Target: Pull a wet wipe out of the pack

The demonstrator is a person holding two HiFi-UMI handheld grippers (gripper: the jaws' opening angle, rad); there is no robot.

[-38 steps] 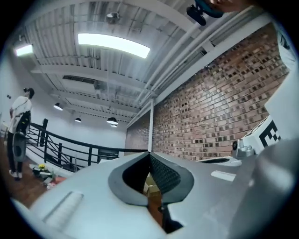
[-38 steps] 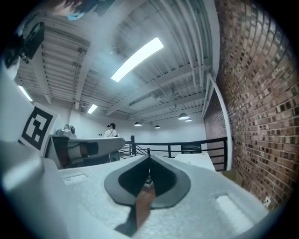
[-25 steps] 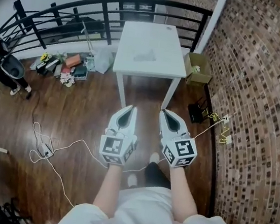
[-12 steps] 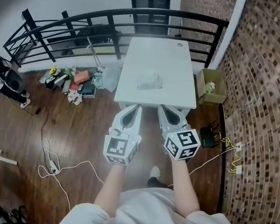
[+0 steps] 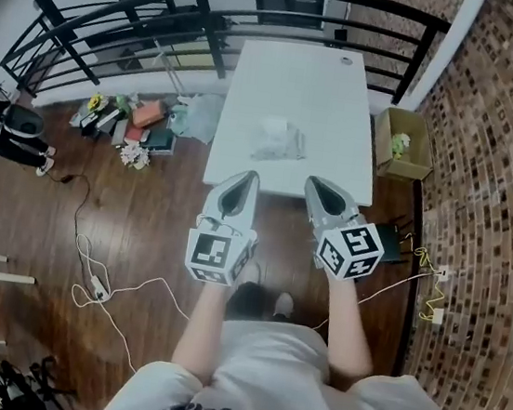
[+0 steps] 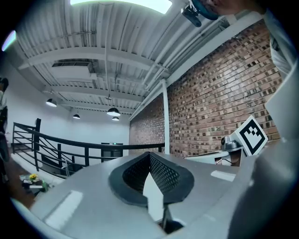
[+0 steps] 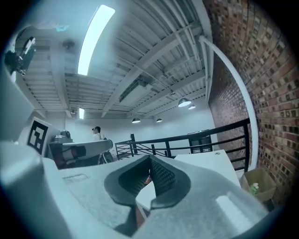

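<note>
Wet-wipe pack [image 5: 281, 140] on white table [image 5: 344, 108]; left tongs [image 5: 251, 176] and right tongs [image 5: 315, 182] both pressed together, empty

We hold our left gripper [image 5: 244, 181] and right gripper [image 5: 321, 187] level, side by side; both jaws seem closed on nothing.

The left gripper [image 5: 245, 178] and right gripper [image 5: 319, 185] travelled from over the floor [image 5: 138, 217] to the near edge of the table [image 5: 253, 86]. The wipe pack [image 5: 282, 140] ended up much nearer to them.
</note>
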